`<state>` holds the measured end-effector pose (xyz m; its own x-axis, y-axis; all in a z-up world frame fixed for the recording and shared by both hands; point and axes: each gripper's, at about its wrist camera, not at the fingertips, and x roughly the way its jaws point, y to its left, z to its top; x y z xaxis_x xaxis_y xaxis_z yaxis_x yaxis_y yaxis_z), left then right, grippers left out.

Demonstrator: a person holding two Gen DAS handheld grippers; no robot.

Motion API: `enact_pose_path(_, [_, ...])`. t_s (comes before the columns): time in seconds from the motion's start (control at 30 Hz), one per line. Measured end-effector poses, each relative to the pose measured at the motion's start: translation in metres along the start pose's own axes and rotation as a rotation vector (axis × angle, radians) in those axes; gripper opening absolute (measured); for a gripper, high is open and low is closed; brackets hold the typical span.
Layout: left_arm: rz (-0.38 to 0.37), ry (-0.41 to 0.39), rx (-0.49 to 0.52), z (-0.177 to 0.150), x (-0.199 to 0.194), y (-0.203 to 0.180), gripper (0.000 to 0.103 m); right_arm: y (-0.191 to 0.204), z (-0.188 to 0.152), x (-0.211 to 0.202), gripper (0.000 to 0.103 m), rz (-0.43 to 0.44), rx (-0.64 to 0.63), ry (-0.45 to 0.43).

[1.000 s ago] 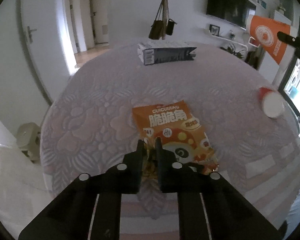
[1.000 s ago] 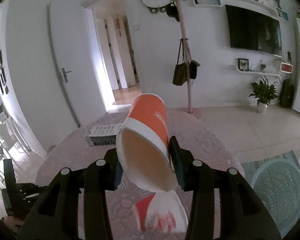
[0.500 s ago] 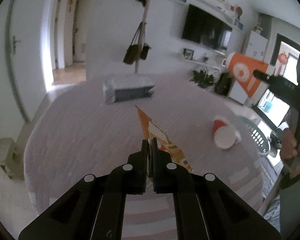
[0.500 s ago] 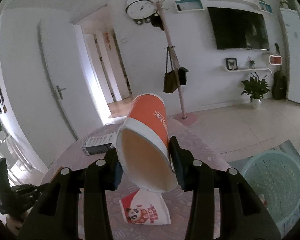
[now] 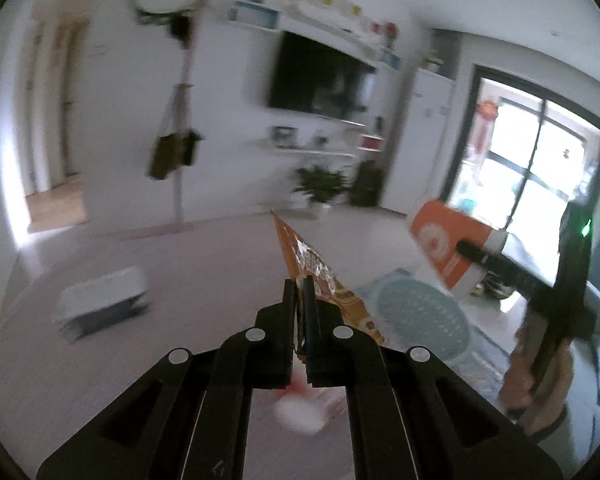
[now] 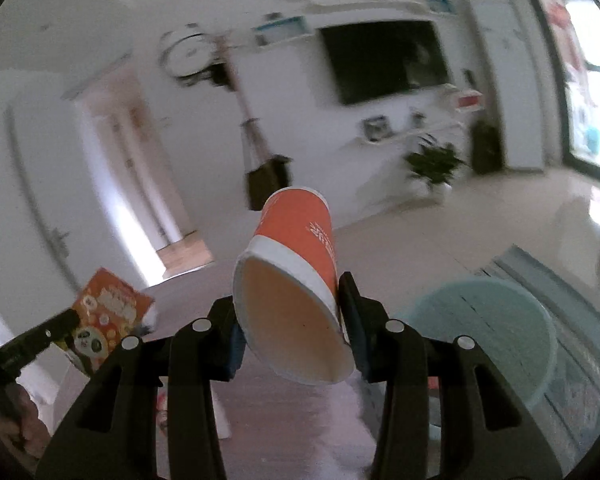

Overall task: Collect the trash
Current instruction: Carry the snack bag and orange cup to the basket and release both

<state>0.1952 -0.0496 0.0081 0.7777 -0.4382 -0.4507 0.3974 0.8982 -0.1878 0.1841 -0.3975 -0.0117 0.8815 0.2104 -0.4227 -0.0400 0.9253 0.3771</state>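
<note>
While both pairs of tongs are loaded, the coming move turns on where the basket lies from each load. The left tongs point(image 5: 299, 284) are pinched nearly shut on the snack bag point(image 5: 316, 272), which stands edge-on with its long axis running up and away from the tips. The right tongs point(image 6: 290, 304) are clamped across the orange paper cup point(image 6: 296, 296), its open mouth toward the camera and its base pointing far and up.

The pale green basket point(image 6: 500, 344) sits on the floor, near and to the right of the cup in the right wrist view, below the level of the tips. In the left wrist view the same basket point(image 5: 420, 320) lies right of the bag, with the cup point(image 5: 444, 248) already close above its far right rim. By my judgement the right hand is the nearer of the 2, so the cup looks likely to drop first.

On the bench point(image 5: 180, 264) a white carton point(image 5: 104, 304) lies to the left, and a 2nd cup point(image 5: 300, 416) rests near, blurred beneath the left tongs.
</note>
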Motion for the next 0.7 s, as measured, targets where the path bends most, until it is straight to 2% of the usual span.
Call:
enact_pose_path(0.13, [-0.117,0.032,0.049,0.025,0.058,-0.043,0.002,-0.045,-0.003,0.007,0.039,-0.114,0.098,0.026])
enact_pose_path(0.23, [-0.217,0.105,0.065,0.035,0.106,-0.078,0.002,-0.075,-0.012,0.015,0.04,-0.197,0.161,0.05])
enact_pose_path(0.3, [-0.243,0.157,0.087,0.033,0.135,-0.099,0.002,-0.092,-0.019,0.022,0.041,-0.266,0.186,0.08])
enact_pose_path(0.4, [-0.261,0.257,0.116,0.022,0.179,-0.124,0.003,-0.119,-0.035,0.03,0.043,-0.309,0.259,0.118])
enact_pose_path(0.5, [-0.242,0.347,0.074,0.008,0.22,-0.133,0.003,-0.146,-0.051,0.033,0.044,-0.361,0.343,0.136])
enact_pose_path(0.57, [-0.247,0.375,0.063,0.003,0.234,-0.135,0.003,-0.157,-0.06,0.036,0.044,-0.38,0.37,0.15])
enact_pose_path(0.63, [-0.249,0.395,0.068,-0.001,0.245,-0.138,0.009,-0.163,-0.065,0.039,0.044,-0.394,0.38,0.164])
enact_pose_path(0.7, [-0.247,0.396,0.07,-0.001,0.252,-0.141,0.036,-0.168,-0.068,0.036,0.048,-0.4,0.388,0.161])
